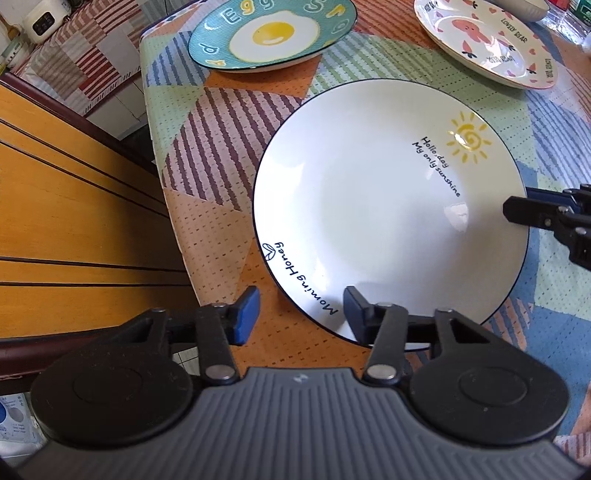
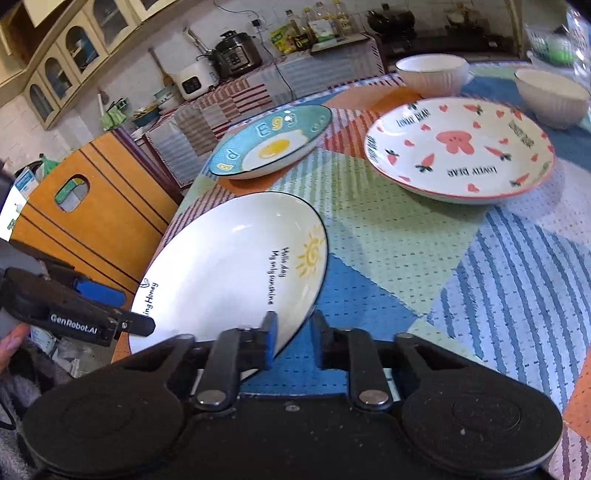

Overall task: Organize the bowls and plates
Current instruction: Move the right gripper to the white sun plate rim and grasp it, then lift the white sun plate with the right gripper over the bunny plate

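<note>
A white plate with a sun drawing [image 1: 369, 206] lies on the patchwork tablecloth near the table's left edge; it also shows in the right wrist view [image 2: 229, 273]. My left gripper [image 1: 301, 315] is open, its jaws astride the plate's near rim. My right gripper [image 2: 293, 341] is open, its jaws astride the opposite rim; it shows in the left wrist view [image 1: 524, 212]. A blue egg plate [image 1: 273, 33] [image 2: 273, 144] and a pink bear plate [image 1: 487, 40] [image 2: 458, 147] lie further back. Two white bowls [image 2: 432, 75] [image 2: 550, 96] stand behind them.
The table's left edge [image 1: 162, 192] drops to an orange wooden chair back [image 1: 74, 206]. A counter with kitchen appliances [image 2: 236, 55] stands behind the table. A clear plastic item [image 2: 557, 48] sits at the far right.
</note>
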`<action>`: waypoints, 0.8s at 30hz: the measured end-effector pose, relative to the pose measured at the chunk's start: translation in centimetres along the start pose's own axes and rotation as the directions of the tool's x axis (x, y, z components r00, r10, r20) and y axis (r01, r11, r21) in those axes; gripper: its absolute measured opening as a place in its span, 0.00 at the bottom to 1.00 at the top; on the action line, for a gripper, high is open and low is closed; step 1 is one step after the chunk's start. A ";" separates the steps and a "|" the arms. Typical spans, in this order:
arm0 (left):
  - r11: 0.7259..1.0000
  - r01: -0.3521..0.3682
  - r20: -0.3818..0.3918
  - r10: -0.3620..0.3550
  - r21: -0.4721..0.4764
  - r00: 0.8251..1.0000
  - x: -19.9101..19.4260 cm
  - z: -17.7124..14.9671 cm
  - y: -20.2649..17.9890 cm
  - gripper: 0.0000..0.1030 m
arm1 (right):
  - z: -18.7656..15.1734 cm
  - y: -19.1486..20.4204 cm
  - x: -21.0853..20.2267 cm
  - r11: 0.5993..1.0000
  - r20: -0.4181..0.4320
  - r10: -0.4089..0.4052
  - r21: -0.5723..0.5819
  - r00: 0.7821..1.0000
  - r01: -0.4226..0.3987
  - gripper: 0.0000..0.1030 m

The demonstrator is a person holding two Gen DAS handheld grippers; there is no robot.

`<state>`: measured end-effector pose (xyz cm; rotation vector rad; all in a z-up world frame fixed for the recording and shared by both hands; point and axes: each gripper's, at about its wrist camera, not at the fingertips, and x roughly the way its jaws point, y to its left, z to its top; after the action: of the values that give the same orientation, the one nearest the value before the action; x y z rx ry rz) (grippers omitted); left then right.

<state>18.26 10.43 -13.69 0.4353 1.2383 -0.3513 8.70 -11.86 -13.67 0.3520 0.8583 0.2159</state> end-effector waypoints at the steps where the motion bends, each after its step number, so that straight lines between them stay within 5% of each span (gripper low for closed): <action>1: 1.000 0.001 0.004 -0.001 0.001 1.000 0.1 0.0 0.0 0.42 | 0.0 -0.3 0.0 1.000 -0.003 0.013 0.014 1.000 -0.013 0.18; 14: 0.996 0.002 0.025 0.001 -0.095 1.000 0.9 0.5 1.6 0.40 | 0.1 -0.7 1.7 0.997 -0.043 0.037 0.073 0.998 -0.033 0.21; 21: 0.985 -0.009 0.023 0.014 -0.172 1.000 1.2 0.4 3.3 0.61 | 0.1 -0.6 1.9 0.998 -0.036 0.030 0.055 0.999 -0.028 0.18; 24: 0.981 0.012 0.015 -0.010 -0.196 1.000 1.6 0.5 3.6 0.61 | 0.1 -0.6 1.8 0.998 -0.035 0.034 0.057 0.999 -0.032 0.18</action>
<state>20.86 13.28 -14.62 0.2563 1.2483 -0.2385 9.96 -11.87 -15.16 0.4160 0.8955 0.2296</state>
